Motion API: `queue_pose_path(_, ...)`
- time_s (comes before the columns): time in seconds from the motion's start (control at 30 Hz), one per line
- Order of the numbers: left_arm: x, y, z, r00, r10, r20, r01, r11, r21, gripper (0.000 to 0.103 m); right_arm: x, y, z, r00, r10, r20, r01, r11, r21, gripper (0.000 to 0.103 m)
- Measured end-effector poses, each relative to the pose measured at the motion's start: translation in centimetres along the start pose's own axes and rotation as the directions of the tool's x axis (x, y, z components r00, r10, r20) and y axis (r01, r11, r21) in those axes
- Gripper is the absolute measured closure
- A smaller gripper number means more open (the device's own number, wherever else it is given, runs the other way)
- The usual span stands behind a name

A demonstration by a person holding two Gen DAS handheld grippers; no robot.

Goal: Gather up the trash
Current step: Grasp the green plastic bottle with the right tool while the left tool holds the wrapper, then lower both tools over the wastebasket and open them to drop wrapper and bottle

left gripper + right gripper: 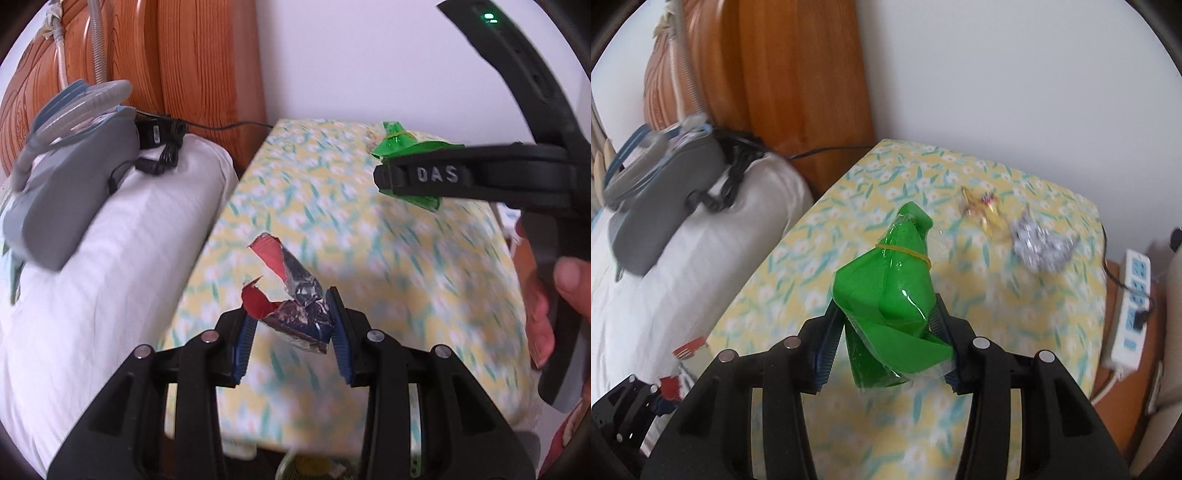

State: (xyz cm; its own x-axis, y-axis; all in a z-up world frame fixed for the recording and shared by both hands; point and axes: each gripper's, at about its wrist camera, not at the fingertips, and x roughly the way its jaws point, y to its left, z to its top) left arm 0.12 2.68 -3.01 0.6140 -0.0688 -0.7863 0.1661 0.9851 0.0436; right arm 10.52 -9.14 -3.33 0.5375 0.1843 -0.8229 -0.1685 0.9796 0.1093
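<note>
Left wrist: left gripper point(291, 328) jaws pinch red foil wrapper point(295, 302) | right gripper point(886, 336) jaws clamp green bag point(890, 291) | risk: slick film slips free in transit.

I see a desk point(916, 424) covered in a yellow cloth printed with white flowers and green leaves, set into the corner by the white wall. Toward its far right lie a small crumpled yellow-and-red wrapper point(980, 212) and, just beside it, a crumpled ball of silver foil point(1039, 245), the two touching or nearly so.
</note>
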Motion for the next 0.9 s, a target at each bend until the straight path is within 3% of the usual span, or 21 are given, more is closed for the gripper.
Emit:
queue_pose_path(0.17, -3.4, -1.2, -4.4, 1.0, -0.018, -0.009, 0.018, 1.0, 0.014, 0.066, -5.0, 0.5, -6.6, 1.0, 0.002, -0.005, -0.002, 1.0, 0.008, 0.056)
queue_pose_path(0.47, -7.4, -2.0, -11.7, 0.999, -0.036, -0.034, 0.037, 0.999, 0.003, 0.066, -10.1, 1.9, -17.5, 0.999, 0.014, -0.037, -0.014, 1.0, 0.008, 0.055)
queue_pose_path(0.73, -8.2, -2.2, -16.0, 0.997, -0.045, -0.07, 0.044, 0.999, -0.008, 0.066, -11.4, 3.2, -24.2, 0.996, 0.026, -0.091, -0.027, 1.0, -0.009, 0.054)
queue_pose_path(0.9, -8.0, -2.1, -17.2, 0.995, -0.047, -0.089, 0.046, 0.999, -0.014, 0.066, -10.8, 3.3, -26.5, 0.99, 0.033, -0.136, -0.032, 0.999, 0.013, 0.054)
